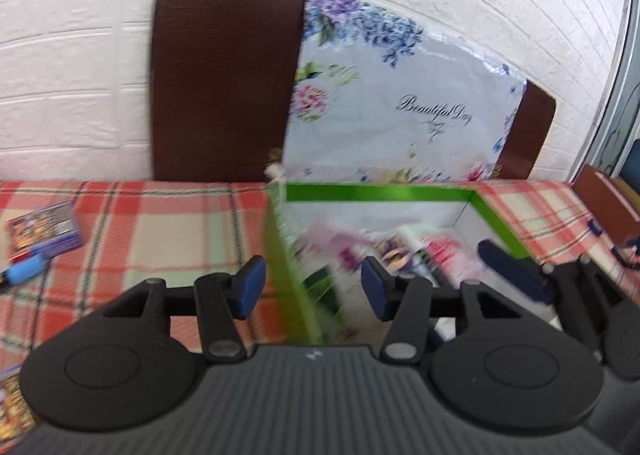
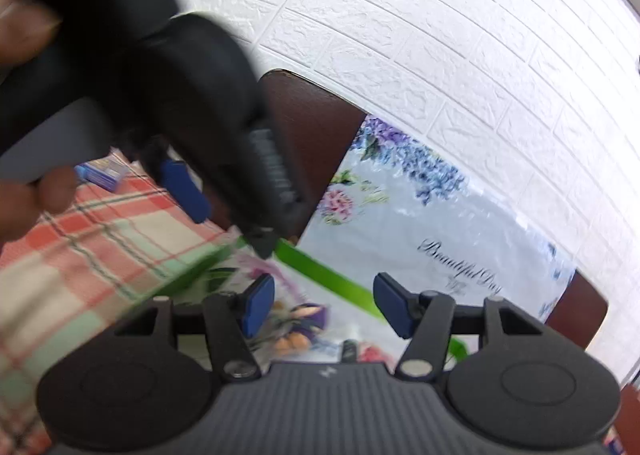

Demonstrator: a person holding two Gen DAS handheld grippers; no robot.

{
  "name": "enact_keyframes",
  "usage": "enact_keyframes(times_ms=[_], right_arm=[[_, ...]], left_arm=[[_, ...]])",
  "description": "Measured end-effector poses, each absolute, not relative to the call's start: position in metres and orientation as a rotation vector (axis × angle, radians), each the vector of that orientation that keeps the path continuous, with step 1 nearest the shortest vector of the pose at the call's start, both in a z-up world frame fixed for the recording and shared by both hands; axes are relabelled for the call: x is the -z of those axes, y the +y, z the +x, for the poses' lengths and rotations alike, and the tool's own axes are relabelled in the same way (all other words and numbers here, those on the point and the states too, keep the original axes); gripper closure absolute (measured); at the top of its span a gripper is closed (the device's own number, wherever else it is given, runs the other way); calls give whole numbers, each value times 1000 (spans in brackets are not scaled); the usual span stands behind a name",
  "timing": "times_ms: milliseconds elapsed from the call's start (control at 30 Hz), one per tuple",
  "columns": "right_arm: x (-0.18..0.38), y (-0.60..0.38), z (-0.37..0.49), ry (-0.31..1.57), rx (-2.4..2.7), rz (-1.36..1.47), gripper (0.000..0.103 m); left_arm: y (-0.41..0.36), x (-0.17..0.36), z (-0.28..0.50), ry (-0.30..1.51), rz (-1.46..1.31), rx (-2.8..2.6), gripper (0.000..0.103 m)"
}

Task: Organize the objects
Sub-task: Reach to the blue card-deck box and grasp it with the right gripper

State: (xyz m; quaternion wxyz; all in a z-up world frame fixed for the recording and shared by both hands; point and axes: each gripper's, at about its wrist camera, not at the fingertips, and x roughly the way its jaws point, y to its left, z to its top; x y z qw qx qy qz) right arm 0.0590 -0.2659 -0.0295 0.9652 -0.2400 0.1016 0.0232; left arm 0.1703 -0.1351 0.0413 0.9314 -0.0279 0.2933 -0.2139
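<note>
A white brick-pattern wall (image 1: 80,55) fills the background, and against it leans a dark brown board (image 1: 224,87) partly covered by a floral sheet (image 1: 400,95) printed "Beautiful Day". Below it the tabletop wears a red, green and cream plaid cloth (image 1: 140,231). On the cloth sits a green-rimmed box (image 1: 380,193), open on top, holding a blurred jumble of small colourful packets (image 1: 404,251); their individual kinds cannot be told.

The left gripper (image 1: 313,287) hangs over the near left wall of the box, its blue-padded fingers apart and empty, the green wall running up between them. The right gripper (image 2: 324,305) is over the box just beside it, also spread apart with nothing between the pads; from its view the left gripper's dark body blocks much of the upper left.

Left of the box, well apart, lie a small printed card box (image 1: 44,233) and a blue-capped marker (image 1: 26,269).
</note>
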Motion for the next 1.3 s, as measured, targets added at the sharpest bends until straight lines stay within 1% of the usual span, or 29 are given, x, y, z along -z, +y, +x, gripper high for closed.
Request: enact_keyframes(times_ms=[67,133,167,267,300,367,433,533,633,700,733,767,800,900,967,1067,1300], right_arm=[[31,-262,45,203,-67,-454,46],[27,-236,34,206,-103,-411,46],[34,-229,34,211,-132,-385,46],[24,-202,10,239,-255,-353,43],[25,-194,18,254,-308,-361,42],[32,-162,37,299,-414,-387,34],[44,-135,46,340,-497,-421,28],[62,-102,60,414,-584,-445,29],[67,-82,91,488,-624,-411,30],[67,-74,108,541,-666,-367,28],[67,-70,117,579,-701,-348,21],[69,-67,124,611,-725,-326,18],[70,-64,129,628,-740,-306,18],[70,-61,131,641,-747,-293,24],[69,-66,126,641,-727,-275,35],[67,-79,107,633,-697,-269,43],[65,-125,55,631,-608,-250,44]], left_arm=[[-118,-35,156,601,-36,402,48],[-96,-28,139,609,-26,360,48],[-80,-24,130,614,-36,335,48],[-26,-12,108,647,-108,257,48],[-7,-8,104,656,-125,217,48],[30,-3,102,670,-155,116,48],[64,0,106,697,-199,30,48],[99,6,118,751,-275,-16,49],[109,14,131,784,-316,6,49],[106,16,139,779,-318,33,49],[99,17,143,779,-317,49,49],[94,18,146,779,-320,68,49],[90,20,150,777,-322,88,49],[75,23,149,757,-300,111,51],[74,21,145,756,-300,105,53],[75,22,136,769,-327,131,56],[30,25,105,790,-272,226,55]])
